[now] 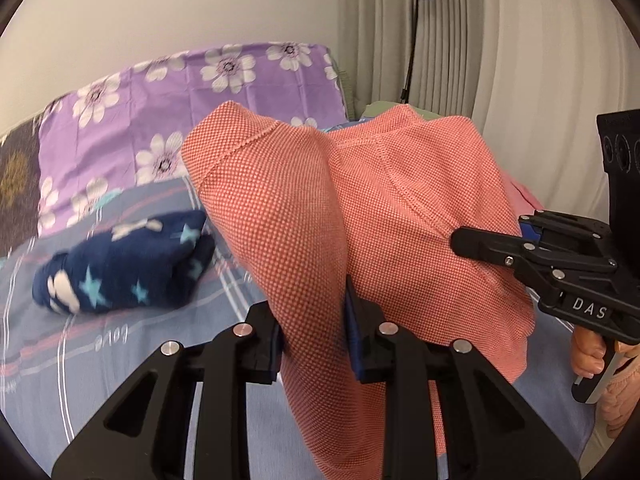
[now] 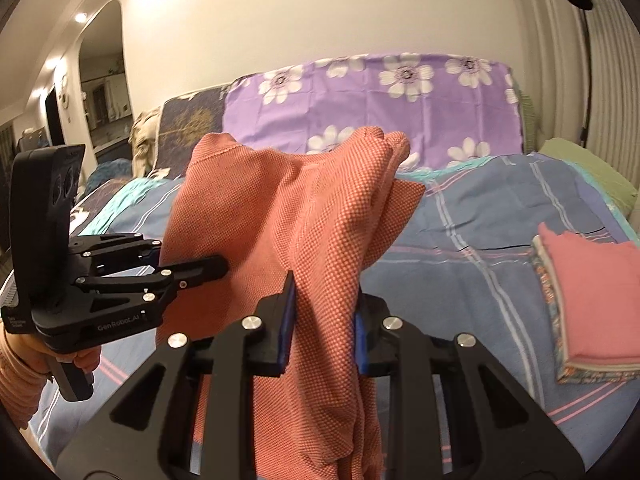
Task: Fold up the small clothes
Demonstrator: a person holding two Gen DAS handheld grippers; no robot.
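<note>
A coral-orange knit garment [image 1: 360, 208] hangs in the air above the bed, held by both grippers. My left gripper [image 1: 316, 320] is shut on one part of it, the cloth bunched between its blue pads. In the right wrist view the same garment [image 2: 288, 216] drapes down between the jaws of my right gripper [image 2: 326, 316], which is shut on it. The right gripper also shows in the left wrist view [image 1: 460, 240], its tips against the cloth. The left gripper shows in the right wrist view [image 2: 222, 266], likewise on the cloth.
A navy star-patterned garment [image 1: 124, 264] lies crumpled on the blue plaid bedsheet [image 1: 132, 344]. A stack of folded clothes with a pink one on top [image 2: 592, 300] sits on the bed at right. A purple floral cover [image 2: 380, 104] and a black lamp [image 1: 418, 20] stand behind.
</note>
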